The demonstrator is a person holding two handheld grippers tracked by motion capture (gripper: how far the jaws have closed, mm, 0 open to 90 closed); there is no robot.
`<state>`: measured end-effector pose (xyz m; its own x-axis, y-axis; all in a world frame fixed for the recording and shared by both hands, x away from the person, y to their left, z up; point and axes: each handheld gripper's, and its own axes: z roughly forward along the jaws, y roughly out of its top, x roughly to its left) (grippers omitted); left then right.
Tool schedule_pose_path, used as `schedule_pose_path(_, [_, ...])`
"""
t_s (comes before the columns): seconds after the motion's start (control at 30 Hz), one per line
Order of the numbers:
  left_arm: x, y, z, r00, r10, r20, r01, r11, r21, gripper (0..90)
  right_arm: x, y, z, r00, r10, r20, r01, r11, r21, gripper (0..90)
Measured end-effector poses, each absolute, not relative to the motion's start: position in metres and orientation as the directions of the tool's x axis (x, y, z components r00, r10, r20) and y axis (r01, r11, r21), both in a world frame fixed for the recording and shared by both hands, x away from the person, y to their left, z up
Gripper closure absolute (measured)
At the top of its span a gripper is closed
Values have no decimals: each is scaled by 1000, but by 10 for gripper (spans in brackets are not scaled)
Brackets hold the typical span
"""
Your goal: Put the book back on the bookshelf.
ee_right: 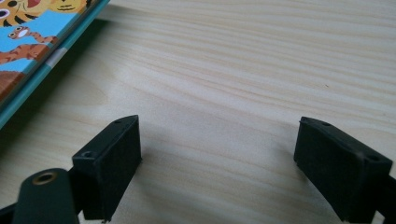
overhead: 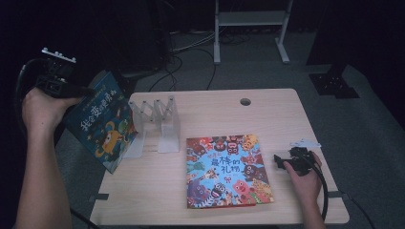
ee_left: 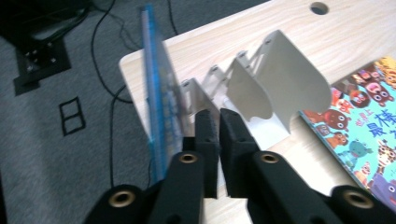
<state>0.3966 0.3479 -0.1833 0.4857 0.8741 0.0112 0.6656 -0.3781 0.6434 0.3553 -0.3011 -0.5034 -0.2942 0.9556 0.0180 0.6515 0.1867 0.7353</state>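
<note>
Nearest the person, the right gripper [ee_right: 217, 140] rests low over bare table [ee_right: 243, 60] with its 2 jaws standing well apart and nothing between them. It sits just beside the right edge of the flat picture book [overhead: 227, 169], and reads as parked there, ready to steady or lift that book when its turn comes. That book lies face up in the middle of the table, cover showing, apart from the rack. Beyond it stands the white accordion book rack [overhead: 155, 119], its dividers upright and its slots empty, which suggests the books are meant to go into it on edge. At the rack's left end the blue picture book [overhead: 102, 121] stands tilted, cover toward the camera, its lower corner hanging past the table's left edge; in the left gripper view it shows edge-on [ee_left: 159, 107]. The left gripper [ee_left: 219, 121] is raised beside the book's upper corner with its 2 jaws drawn together and nothing between them. The book passes along the outer side of 1 jaw, and I cannot tell whether that jaw touches it. The closed tongs look suited to nudging the book toward a slot. Farther off are the cable hole [overhead: 245, 101] and the dark floor with cables [overhead: 191, 52].
</note>
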Motion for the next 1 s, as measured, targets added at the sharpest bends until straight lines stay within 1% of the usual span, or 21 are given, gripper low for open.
schedule_pose_path(0.13, [394,335,-193,549,836,13,640,-430,637,829,356,-301,-503,-296,955,17,651,188,736,141])
schedule_pose_path(0.17, [394,328,-201,575,818,15,627,-452,635,809,356,-301,-503,-297,955,18,651,188,736,141])
schedule_pose_path(0.2, [394,328,-201,575,818,15,627,-452,635,790,356,-301,-503,-297,955,18,651,188,736,141])
schedule_pose_path(0.23, [393,325,-205,581,814,19,625,-461,630,790,356,-301,-503,-297,955,18,650,189,736,141])
schedule_pose_path(0.3, [392,319,-213,598,801,35,609,-483,629,752,356,-301,-503,-297,955,17,650,189,736,141])
schedule_pose_path(0.37, [390,314,-220,609,792,33,599,-487,635,715,356,-301,-503,-297,955,17,650,189,736,140])
schedule_pose_path(0.43, [389,309,-228,624,780,42,586,-503,635,646,356,-301,-503,-298,955,16,650,190,736,136])
schedule_pose_path(0.47, [388,307,-231,629,776,33,588,-504,632,640,356,-301,-504,-298,954,15,650,191,735,133])
schedule_pose_path(0.5, [387,302,-239,645,764,34,576,-515,635,602,357,-301,-504,-299,954,15,651,193,735,131])
schedule_pose_path(0.57, [385,297,-246,663,748,42,566,-536,627,559,357,-301,-504,-300,954,14,651,194,734,128])
schedule_pose_path(0.67, [382,289,-256,682,730,52,552,-559,619,517,357,-301,-504,-300,954,14,652,194,733,126])
schedule_pose_path(0.7, [382,289,-256,682,730,52,552,-559,619,489,357,-300,-504,-299,954,14,652,194,733,126])
schedule_pose_path(0.73, [381,285,-259,685,727,53,552,-565,613,489,357,-300,-504,-299,954,14,652,194,733,126])
schedule_pose_path(0.8, [379,280,-265,693,720,40,556,-569,606,452,357,-300,-503,-302,953,15,651,195,734,139])
schedule_pose_path(0.83, [378,277,-269,699,714,42,551,-575,604,452,356,-301,-503,-308,951,15,647,198,736,161])
schedule_pose_path(0.87, [377,274,-273,704,709,42,546,-579,605,422,356,-301,-503,-311,950,15,642,199,740,194])
schedule_pose_path(0.9, [375,268,-282,722,691,41,536,-596,598,404,354,-301,-502,-314,949,15,637,198,745,251])
schedule_pose_path(0.93, [375,268,-282,722,691,41,536,-596,598,389,354,-301,-502,-314,949,15,637,198,745,251])
schedule_pose_path(1.0, [372,263,-290,736,676,35,527,-605,597,386,353,-301,-502,-318,948,16,638,201,744,288])
